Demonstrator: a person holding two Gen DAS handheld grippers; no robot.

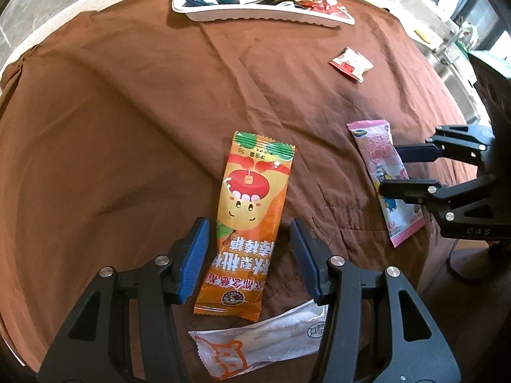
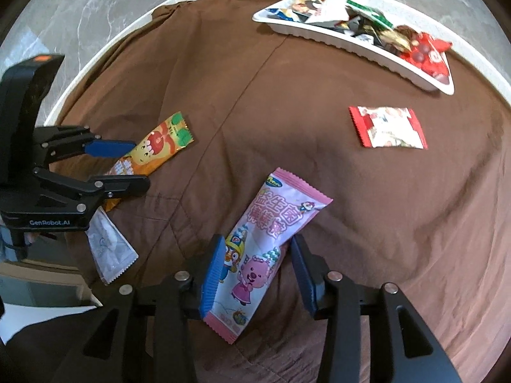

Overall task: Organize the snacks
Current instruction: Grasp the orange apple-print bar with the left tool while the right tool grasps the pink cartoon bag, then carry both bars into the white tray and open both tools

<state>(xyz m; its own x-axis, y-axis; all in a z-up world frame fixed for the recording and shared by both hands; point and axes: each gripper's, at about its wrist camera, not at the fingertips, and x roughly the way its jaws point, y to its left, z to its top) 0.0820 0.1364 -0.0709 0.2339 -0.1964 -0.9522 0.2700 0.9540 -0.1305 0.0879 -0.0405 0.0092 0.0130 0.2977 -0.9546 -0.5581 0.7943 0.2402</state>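
Note:
An orange lollipop packet [image 1: 252,198] lies flat on the brown cloth [image 1: 127,127]. My left gripper [image 1: 249,226] straddles its lower half, pointing steeply down, with a narrow gap between each blue pad and the wrapper. A pink cartoon packet [image 2: 274,223] lies slanted between the pads of my right gripper [image 2: 257,241]; the left pad is at its edge and the right pad is just clear of it. In each wrist view the other gripper shows too: the right gripper [image 1: 389,170] over the pink packet [image 1: 378,146], and the left gripper [image 2: 140,163] over the orange packet [image 2: 153,146].
A white tray [image 1: 255,16] [image 2: 335,36] piled with several snack packets stands at the far edge. A red-and-white packet [image 1: 351,63] [image 2: 388,127] lies loose on the cloth. A clear white packet [image 1: 262,338] [image 2: 110,249] sits by the near edge. A steel sink [image 1: 453,73] lies beyond the right side.

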